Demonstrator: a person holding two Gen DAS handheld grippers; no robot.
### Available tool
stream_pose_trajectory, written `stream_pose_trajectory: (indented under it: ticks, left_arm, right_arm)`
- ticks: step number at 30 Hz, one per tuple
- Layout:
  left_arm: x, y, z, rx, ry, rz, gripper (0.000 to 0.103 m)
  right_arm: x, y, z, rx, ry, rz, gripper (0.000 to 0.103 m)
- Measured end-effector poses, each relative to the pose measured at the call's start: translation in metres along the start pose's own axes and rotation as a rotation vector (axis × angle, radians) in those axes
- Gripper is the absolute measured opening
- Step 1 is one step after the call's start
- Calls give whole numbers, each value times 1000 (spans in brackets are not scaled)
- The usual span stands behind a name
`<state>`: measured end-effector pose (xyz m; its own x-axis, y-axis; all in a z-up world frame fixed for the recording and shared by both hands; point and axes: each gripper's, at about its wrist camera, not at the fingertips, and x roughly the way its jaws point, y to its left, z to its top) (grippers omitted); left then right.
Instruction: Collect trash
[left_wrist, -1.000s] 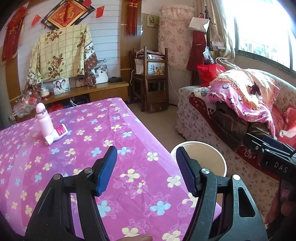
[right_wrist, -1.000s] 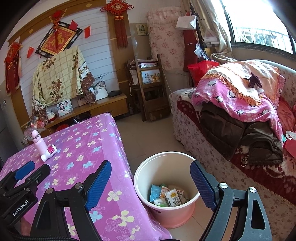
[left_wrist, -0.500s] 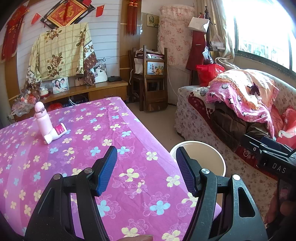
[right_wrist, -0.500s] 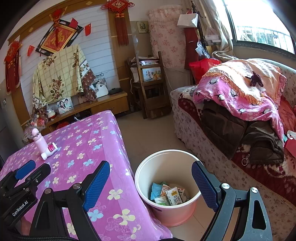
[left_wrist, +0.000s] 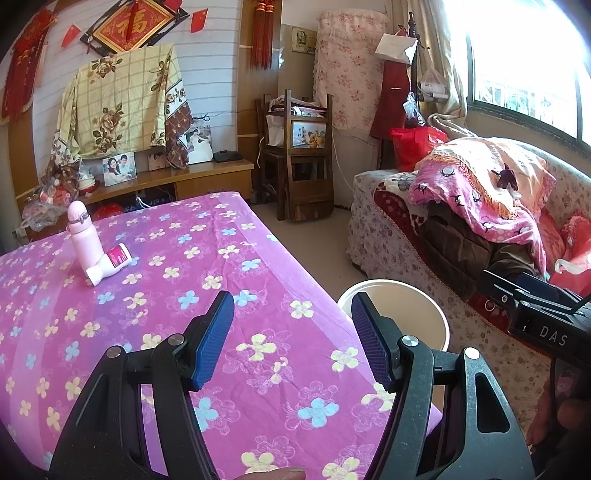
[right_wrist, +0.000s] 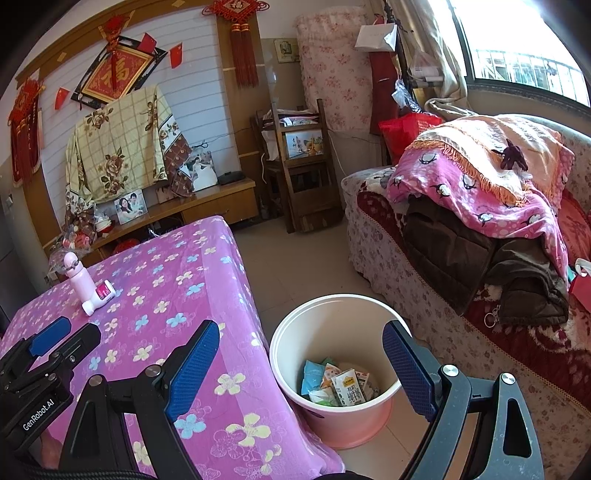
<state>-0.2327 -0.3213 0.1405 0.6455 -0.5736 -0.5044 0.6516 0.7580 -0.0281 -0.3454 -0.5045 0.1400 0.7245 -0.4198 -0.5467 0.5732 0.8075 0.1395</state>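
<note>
Two handheld grippers are held over the near end of a table (left_wrist: 258, 369) draped in a pink cloth printed with small flowers. The fingers of the left gripper (left_wrist: 291, 343) stand apart with nothing between them; those of the right gripper (right_wrist: 301, 363) are spread wider, also empty, above a round pale-pink plastic bin (right_wrist: 343, 417) on the floor just off the table's near right corner. Crumpled wrappers and a small drink carton (right_wrist: 349, 391) are seen lying in the bottom of the bin.

What is left on the table lies at its far left end, well apart from both sets of fingers: an upright pale-pink bottle (left_wrist: 82, 236) and, touching its base, a short white tube with a magenta label (left_wrist: 109, 264), its long axis slanting toward the bin. The left gripper is judged the nearer. Nothing stands on the cloth between. A floral sofa heaped with blankets (right_wrist: 480, 206) stands beyond the bin.
</note>
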Motion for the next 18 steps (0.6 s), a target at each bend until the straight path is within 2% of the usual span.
stream_pose_trajectory:
  ticks: [11, 14, 18]
  left_arm:
    - [2, 3, -3, -6, 2, 5, 65]
    - [2, 4, -3, -11, 0, -15, 71]
    - [0, 5, -4, -11, -6, -16, 73]
  right_arm:
    - [2, -2, -2, 5, 3, -8, 89]
    - [3, -4, -3, 11, 4, -6, 89]
    - [3, -6, -2, 21, 7, -2, 90]
